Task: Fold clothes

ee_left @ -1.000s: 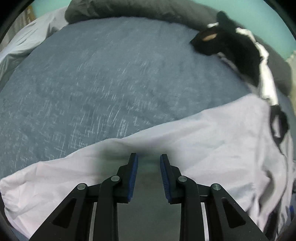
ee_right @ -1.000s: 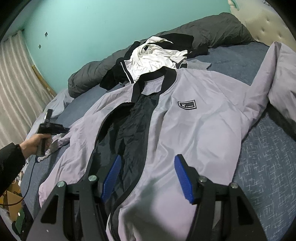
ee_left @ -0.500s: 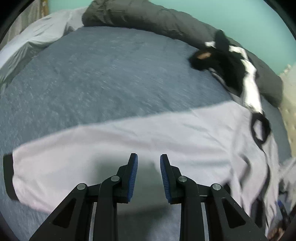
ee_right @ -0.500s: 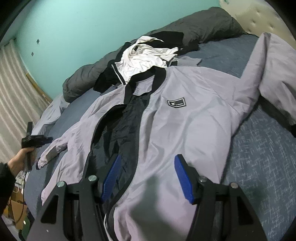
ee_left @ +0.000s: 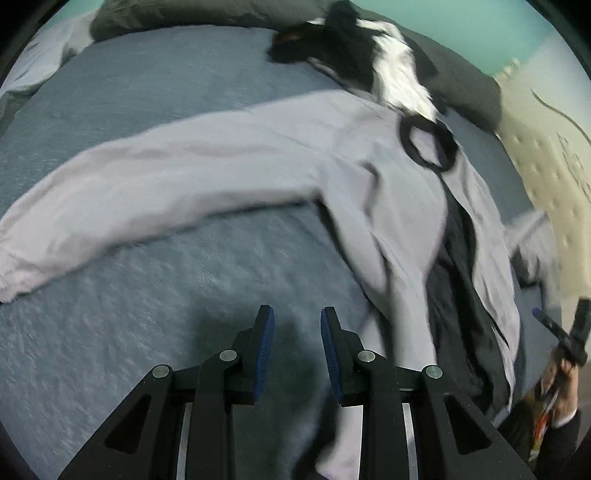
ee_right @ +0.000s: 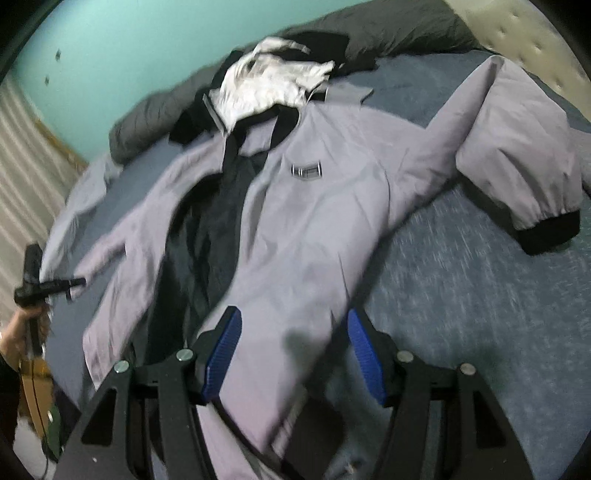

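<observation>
Left claw (ee_left: 297, 345): fingers parted by a narrow gap, nothing between the blue pads, hovering over bare bedspread; it also shows at the left edge of the right wrist view (ee_right: 51, 282), held in a hand (ee_right: 18, 332).
Right claw (ee_right: 293, 354): spread wide, gripping nothing, poised just above the lower front of the jacket; the other camera catches it at the far right edge (ee_left: 565, 339).
Jacket (ee_right: 314, 229): pale lilac-grey, lying front-up and unzipped on the bed, dark lining showing down the open front. Its hem lies nearest the right claw; for the left claw the body lies to the right and one sleeve (ee_left: 155, 177) stretches across ahead of it, apart from the pads.
Other sleeve (ee_right: 517, 147): bent back on itself, ending in a black cuff (ee_right: 550, 232) on the right side of the bed.
Collar (ee_left: 430, 146): black band, on the side toward the pillows.
Chest patch (ee_right: 306, 172): small, dark, blurred.
Bed (ee_right: 480, 314): blue-grey flecked cover, bare around the jacket.
Further clothes (ee_right: 273, 81): a black and white heap just beyond the collar, touching it.
Pillows (ee_right: 388, 29): dark grey roll along the far edge.
Room: turquoise wall (ee_right: 129, 55), pale tufted headboard (ee_right: 517, 22), striped curtain (ee_right: 22, 158).
Long axis: hem to collar runs away from the right claw; sleeves reach out to either side.
</observation>
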`<move>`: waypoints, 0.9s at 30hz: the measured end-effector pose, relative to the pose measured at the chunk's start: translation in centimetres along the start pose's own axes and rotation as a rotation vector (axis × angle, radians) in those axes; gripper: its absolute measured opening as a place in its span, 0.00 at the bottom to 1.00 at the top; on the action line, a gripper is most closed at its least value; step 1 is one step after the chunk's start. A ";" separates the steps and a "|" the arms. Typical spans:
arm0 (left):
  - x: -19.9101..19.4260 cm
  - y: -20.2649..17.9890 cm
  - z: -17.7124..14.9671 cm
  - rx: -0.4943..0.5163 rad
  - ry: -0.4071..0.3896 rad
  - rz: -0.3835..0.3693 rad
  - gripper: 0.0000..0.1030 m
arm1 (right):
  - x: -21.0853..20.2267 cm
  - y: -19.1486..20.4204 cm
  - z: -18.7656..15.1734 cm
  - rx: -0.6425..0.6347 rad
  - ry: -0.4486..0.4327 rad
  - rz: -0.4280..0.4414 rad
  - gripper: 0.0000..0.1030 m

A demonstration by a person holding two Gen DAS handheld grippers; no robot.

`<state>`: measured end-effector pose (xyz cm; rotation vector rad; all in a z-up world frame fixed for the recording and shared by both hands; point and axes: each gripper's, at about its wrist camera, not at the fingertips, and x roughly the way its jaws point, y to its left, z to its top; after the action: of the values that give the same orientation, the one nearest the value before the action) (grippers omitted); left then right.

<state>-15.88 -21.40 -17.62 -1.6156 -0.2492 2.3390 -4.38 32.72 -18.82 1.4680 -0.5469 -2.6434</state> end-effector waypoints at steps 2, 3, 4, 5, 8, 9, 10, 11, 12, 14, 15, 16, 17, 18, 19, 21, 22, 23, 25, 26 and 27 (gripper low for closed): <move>0.1 -1.4 -1.4 0.025 0.019 -0.015 0.30 | 0.0 0.2 -0.8 -0.025 0.043 -0.001 0.59; 0.1 -1.8 -2.0 0.032 0.026 -0.019 0.30 | 0.0 0.2 -1.2 -0.037 0.065 -0.001 0.59; 0.2 -2.2 -2.5 0.040 0.034 -0.023 0.30 | 0.0 0.3 -1.6 -0.041 0.079 0.000 0.59; 0.2 -2.6 -3.2 0.045 0.042 -0.028 0.30 | 0.1 0.3 -2.0 -0.045 0.091 0.001 0.59; 0.2 -3.3 -4.7 0.054 0.060 -0.033 0.30 | 0.3 0.5 -3.2 -0.055 0.128 0.004 0.59; 0.2 -3.5 -5.2 0.061 0.068 -0.031 0.31 | 0.3 0.5 -3.6 -0.058 0.141 0.005 0.59; 0.3 -3.7 -5.6 0.069 0.075 -0.030 0.31 | 0.4 0.6 -4.0 -0.061 0.153 0.006 0.59; 0.3 -4.0 -6.0 0.078 0.083 -0.031 0.31 | 0.5 0.7 -4.3 -0.065 0.165 0.007 0.59; 0.3 -4.3 -6.4 0.083 0.088 -0.033 0.31 | 0.5 0.7 -4.7 -0.068 0.178 0.008 0.59; 0.2 -4.7 -7.0 0.089 0.094 -0.037 0.31 | 0.9 1.3 -5.3 -0.075 0.192 0.024 0.59; 0.1 -4.9 -7.3 0.092 0.097 -0.039 0.31 | 1.1 1.6 -5.5 -0.079 0.199 0.027 0.59; 0.1 -5.1 -7.5 0.096 0.100 -0.040 0.31 | 1.5 2.0 -5.7 -0.090 0.209 0.024 0.59; -0.1 -5.3 -7.7 0.100 0.103 -0.039 0.33 | 1.8 2.4 -6.0 -0.101 0.219 0.021 0.59; -0.2 -5.3 -7.9 0.104 0.104 -0.040 0.35 | 2.0 2.8 -6.1 -0.111 0.225 0.020 0.59; -0.5 -5.4 -8.1 0.107 0.104 -0.042 0.38 | 2.2 3.2 -6.3 -0.120 0.231 0.019 0.59; -0.8 -5.2 -8.4 0.110 0.106 -0.040 0.40 | 2.6 3.9 -6.7 -0.139 0.245 0.022 0.59; -0.9 -5.1 -8.6 0.111 0.108 -0.036 0.41 | 2.9 4.3 -7.0 -0.156 0.258 0.023 0.59; -0.9 -4.9 -8.8 0.111 0.112 -0.031 0.41 | 3.1 4.6 -7.1 -0.165 0.264 0.018 0.59; -0.7 -4.6 -9.1 0.108 0.122 -0.024 0.41 | 3.3 4.9 -7.2 -0.170 0.271 0.018 0.59; -0.5 -4.5 -9.2 0.107 0.124 -0.023 0.41 | 3.2 5.0 -7.2 -0.164 0.269 0.018 0.59; -0.4 -4.3 -9.3 0.105 0.127 -0.023 0.41 | 2.9 5.2 -7.0 -0.158 0.263 0.015 0.59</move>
<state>-6.51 -17.67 -19.24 -1.6926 -0.1147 2.1833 -0.69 25.30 -22.82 1.7142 -0.3163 -2.3658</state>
